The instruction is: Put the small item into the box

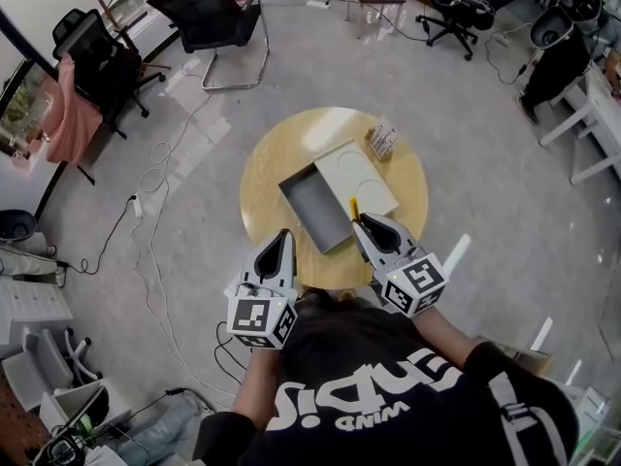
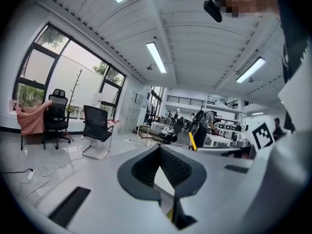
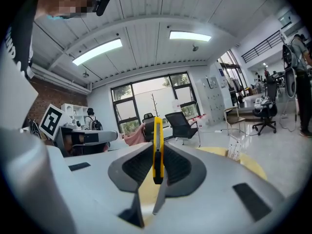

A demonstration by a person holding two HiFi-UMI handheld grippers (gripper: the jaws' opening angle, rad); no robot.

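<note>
On the round wooden table [image 1: 264,168] lies an open box: a grey tray [image 1: 316,208] with its white lid [image 1: 355,176] beside it on the right. My right gripper [image 1: 364,223] is at the table's near edge, just right of the tray's near end. It is shut on a thin yellow utility knife [image 1: 353,208], which stands upright between the pads [image 3: 157,147]. My left gripper [image 1: 282,234] hovers at the near edge left of the tray. Its jaws are together with nothing between them [image 2: 163,167].
A small printed packet [image 1: 382,141] stands at the table's far right edge, seen too in the right gripper view [image 3: 234,147]. Black chairs [image 1: 218,17] and loose cables [image 1: 155,187] are on the floor to the far left. White desks [image 1: 594,115] stand at the right.
</note>
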